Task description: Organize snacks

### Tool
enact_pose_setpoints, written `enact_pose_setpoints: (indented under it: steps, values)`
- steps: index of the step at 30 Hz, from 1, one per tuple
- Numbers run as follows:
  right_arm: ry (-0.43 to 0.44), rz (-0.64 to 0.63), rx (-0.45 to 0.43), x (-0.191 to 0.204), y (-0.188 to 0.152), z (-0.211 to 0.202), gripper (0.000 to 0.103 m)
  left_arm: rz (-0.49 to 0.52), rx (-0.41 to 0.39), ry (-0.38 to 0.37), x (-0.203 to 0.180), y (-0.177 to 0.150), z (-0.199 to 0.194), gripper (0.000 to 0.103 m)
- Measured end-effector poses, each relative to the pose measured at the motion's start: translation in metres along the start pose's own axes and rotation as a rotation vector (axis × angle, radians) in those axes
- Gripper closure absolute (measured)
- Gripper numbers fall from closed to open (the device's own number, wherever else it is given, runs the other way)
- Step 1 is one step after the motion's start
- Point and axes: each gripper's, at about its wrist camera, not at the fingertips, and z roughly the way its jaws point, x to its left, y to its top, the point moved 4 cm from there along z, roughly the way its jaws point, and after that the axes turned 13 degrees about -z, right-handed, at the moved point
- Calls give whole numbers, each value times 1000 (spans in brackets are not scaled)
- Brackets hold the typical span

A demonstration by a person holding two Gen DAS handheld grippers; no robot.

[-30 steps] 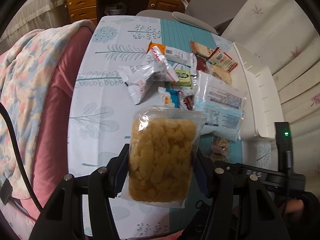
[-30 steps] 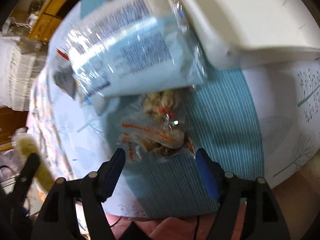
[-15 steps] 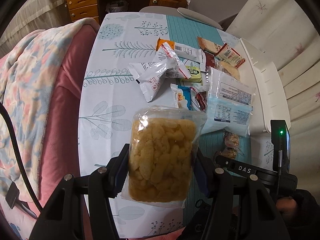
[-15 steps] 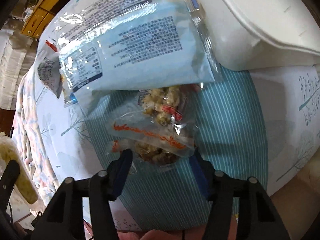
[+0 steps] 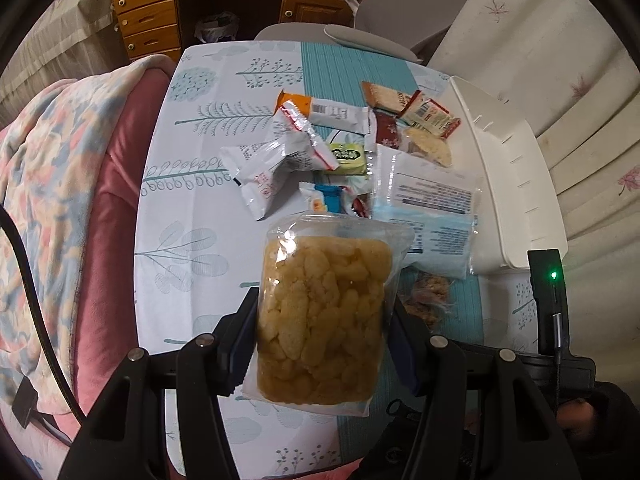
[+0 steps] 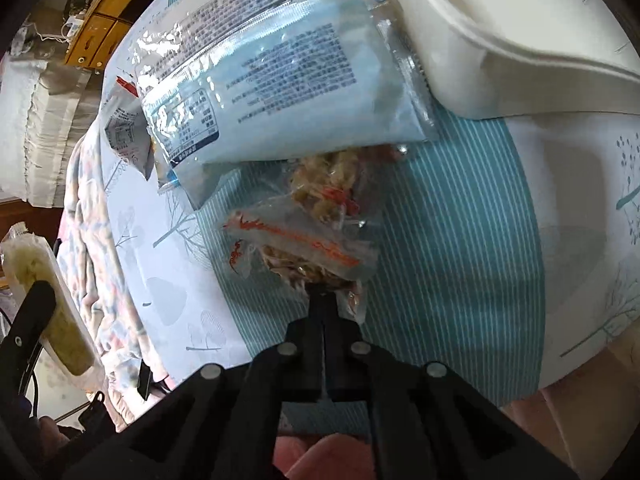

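Presently, the left tool (image 5: 322,344) is clamped across the width of a clear bag of yellow puffed corn snacks (image 5: 326,320), which is held upright and clear of the surface (image 5: 192,208). Further right, the white storage bin (image 5: 516,184) is seen along the surface's right edge, its long axis running away from the camera. The right tool (image 6: 325,300) is closed on the near end of a small clear bag of brown snacks with orange print (image 6: 308,236); this bag lies on the teal striped band, its far end tucked under the pale blue printed packet (image 6: 280,80). From the right tool the bin (image 6: 500,40) lies ahead and to the right, just beyond the packet. The right tool is judged the nearer to the bin, so a short lift forward and rightward is indicated.
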Motion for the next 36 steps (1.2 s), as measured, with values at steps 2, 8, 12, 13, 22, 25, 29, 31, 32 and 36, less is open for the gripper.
enact_pose_setpoints:
  steps: [2, 8, 12, 13, 22, 25, 29, 31, 32, 36]
  values:
    - [29, -32, -12, 0, 3, -6, 103, -6, 0, 1, -3, -2, -1, 46]
    - [30, -217, -48, 17, 11, -14, 65, -15, -2, 5, -4, -7, -3, 46]
    - [-37, -385, -81, 32, 12, -11, 47, -17, -3, 11, -1, -8, -4, 46]
    - [-65, -416, -92, 37, 6, -8, 46, -20, -3, 13, 2, -8, -4, 46]
    - [-220, -535, -105, 47, 5, 20, 33, -29, -4, 33, 24, -3, -10, 46]
    - [-238, -531, -112, 49, 6, 26, 32, -32, 0, 40, 29, -1, -9, 46]
    - [-266, -529, -102, 59, 8, 38, 31, -28, 3, 41, 30, 0, -8, 46]
    - [-291, -537, -92, 62, 9, 43, 33, -19, 4, 40, 31, 1, -8, 46]
    - [-315, -538, -93, 63, 9, 44, 40, -15, 4, 41, 30, 0, -7, 46]
    - [-337, -541, -102, 62, 6, 44, 50, -5, 5, 39, 27, 1, -6, 46]
